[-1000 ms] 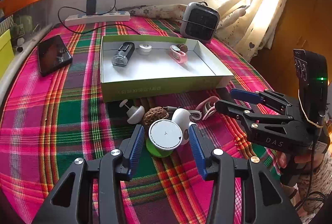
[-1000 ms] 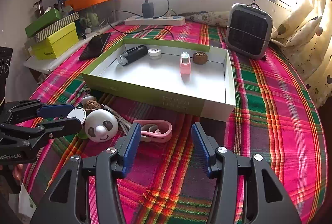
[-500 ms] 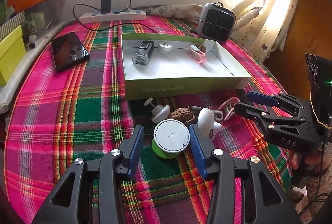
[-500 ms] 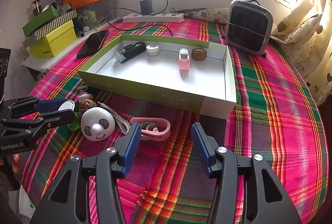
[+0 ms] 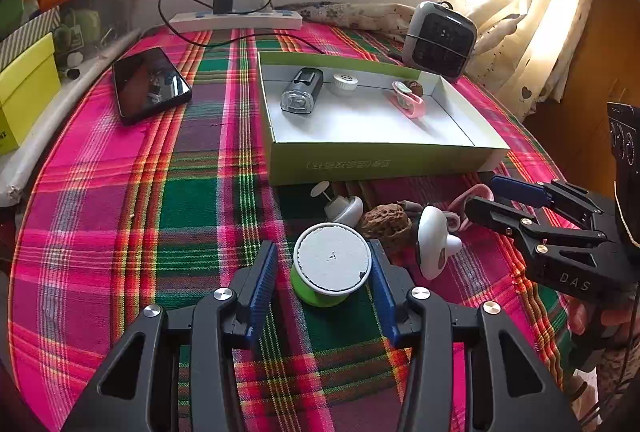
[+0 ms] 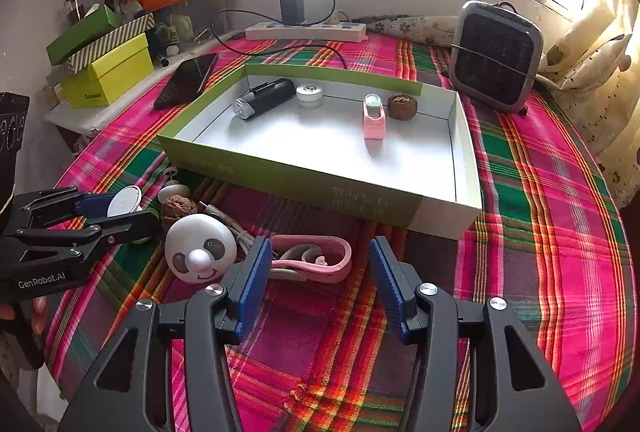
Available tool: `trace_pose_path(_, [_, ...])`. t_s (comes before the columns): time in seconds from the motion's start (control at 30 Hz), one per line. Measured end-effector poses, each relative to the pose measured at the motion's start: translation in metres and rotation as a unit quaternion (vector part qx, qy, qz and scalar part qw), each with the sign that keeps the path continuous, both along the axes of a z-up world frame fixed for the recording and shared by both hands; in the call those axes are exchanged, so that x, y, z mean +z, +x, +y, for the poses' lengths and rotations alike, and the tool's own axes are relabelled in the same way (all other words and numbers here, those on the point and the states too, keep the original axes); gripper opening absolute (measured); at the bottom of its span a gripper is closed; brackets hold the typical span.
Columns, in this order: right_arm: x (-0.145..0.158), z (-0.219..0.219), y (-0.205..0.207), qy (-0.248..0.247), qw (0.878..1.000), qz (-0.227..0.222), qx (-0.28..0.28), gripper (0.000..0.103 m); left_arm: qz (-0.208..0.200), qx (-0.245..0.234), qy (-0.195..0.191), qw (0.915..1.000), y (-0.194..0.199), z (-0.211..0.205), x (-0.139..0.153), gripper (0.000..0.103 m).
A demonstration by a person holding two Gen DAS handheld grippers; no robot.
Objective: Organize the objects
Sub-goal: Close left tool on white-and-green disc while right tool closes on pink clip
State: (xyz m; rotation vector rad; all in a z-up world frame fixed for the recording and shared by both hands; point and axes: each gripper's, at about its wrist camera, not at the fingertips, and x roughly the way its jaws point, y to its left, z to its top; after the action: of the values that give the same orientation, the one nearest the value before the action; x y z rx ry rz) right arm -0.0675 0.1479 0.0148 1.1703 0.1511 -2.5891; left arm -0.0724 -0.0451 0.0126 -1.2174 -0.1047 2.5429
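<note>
The left gripper [image 5: 324,272] has its blue pads around a white-topped green spool [image 5: 331,264] on the plaid cloth [image 5: 120,232], right pad touching, left apart. The right gripper [image 6: 316,280] is open and empty before pink earphones [image 6: 316,259], near the green box [image 6: 320,188].

Walnut [image 5: 385,222] before box [image 5: 380,162] — phone [image 5: 150,84] left.

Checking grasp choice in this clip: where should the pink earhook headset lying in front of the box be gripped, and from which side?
Probably across its long straight pink bar, coming from above with the right hand-held gripper, jaws spanning the bar's thin width. The headset lies flat on the cloth, so its sides offer little height. Avoid the curled grey hook end, crowded by the panda ball.
</note>
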Motion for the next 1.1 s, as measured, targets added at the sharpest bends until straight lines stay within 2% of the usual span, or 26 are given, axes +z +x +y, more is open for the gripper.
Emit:
trace_pose_path(0.37, [-0.004, -0.006, 0.002, 0.001, 1.0, -0.01, -0.001, 0.052, 0.0, 0.0, 0.002, 1.0, 0.0, 0.0, 0.0, 0.043])
trace_pose_path(0.5, [0.0, -0.006, 0.004, 0.029, 1.0, -0.002, -0.011, 0.052, 0.0, -0.001, 0.002, 1.0, 0.0, 0.0, 0.0, 0.043])
trace_pose_path(0.83, [-0.002, 0.027, 0.006, 0.054, 0.997, -0.013, -0.057, 0.052, 0.001, -0.004, 0.004, 1.0, 0.0, 0.001, 0.0, 0.043])
trace_pose_path(0.97, [0.003, 0.034, 0.006, 0.032, 0.997, -0.012, -0.069, 0.052, 0.001, -0.003, 0.006, 1.0, 0.0, 0.002, -0.001, 0.043])
trace_pose_path(1.1, [0.009, 0.025, 0.007, 0.0, 0.998, -0.004, -0.058, 0.052, 0.001, -0.002, 0.006, 1.0, 0.0, 0.002, -0.001, 0.043])
